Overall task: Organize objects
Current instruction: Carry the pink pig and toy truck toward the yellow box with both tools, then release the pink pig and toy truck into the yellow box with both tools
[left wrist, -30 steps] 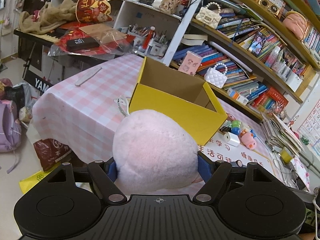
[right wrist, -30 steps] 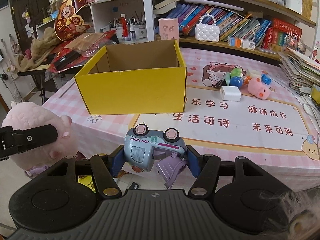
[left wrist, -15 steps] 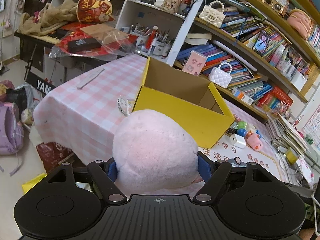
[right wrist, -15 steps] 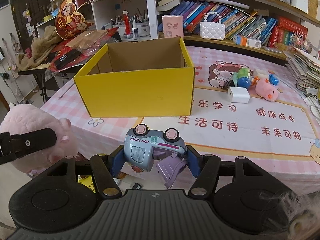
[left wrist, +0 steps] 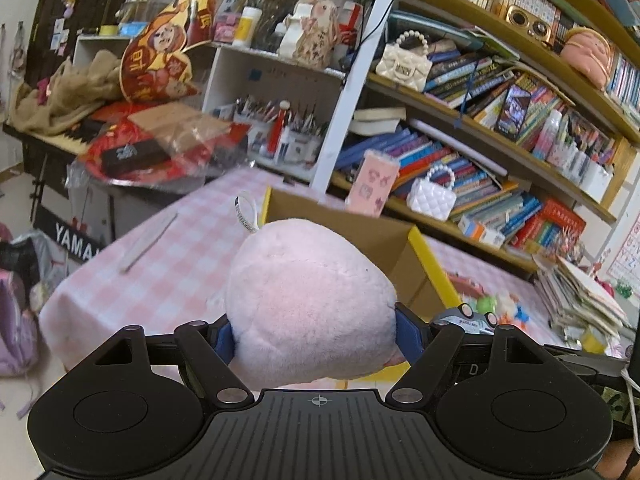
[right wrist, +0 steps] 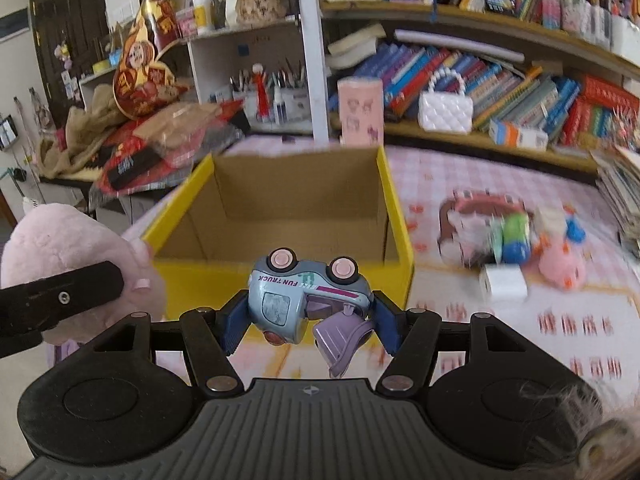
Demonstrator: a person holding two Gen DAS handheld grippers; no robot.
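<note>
- Left gripper (left wrist: pixel 316 332) clamped a pink plush (left wrist: pixel 310 304) between its blue pads, jaws spread wide around it.
- Plush was round, fuzzy, pale pink; a white looped tag (left wrist: pixel 246 214) stuck up behind it. Face side not visible in the left view.
- In the right view the plush (right wrist: pixel 72 256) sat at the left edge, a small pink foot showing, with a black finger (right wrist: pixel 56 300) of the left gripper pressed across it.
- Plush hung in the air off the box's near-left corner, not resting on the table.
- Right gripper (right wrist: pixel 306 320) held a toy truck (right wrist: pixel 306 298) between its blue pads, jaws at a middling width.
- Truck was light blue-grey and upside down, pink wheels up, "FUN TRUCK" on its side, a purple scoop dangling below.
- Truck hung just before the near wall of the box (right wrist: pixel 280 216), above the table's near edge.
- Box was open-topped cardboard, yellow outside, brown inside, nothing seen inside it.
- Box stood on a table (right wrist: pixel 500 184) with a pink checked cloth, toward its left end.
- Right of the box lay a blurred cluster: a small pig toy (right wrist: pixel 562 266), a white block (right wrist: pixel 504 284), a green-blue piece (right wrist: pixel 516 236).
- Bookshelves (right wrist: pixel 520 80) ran behind the table's far edge.
</note>
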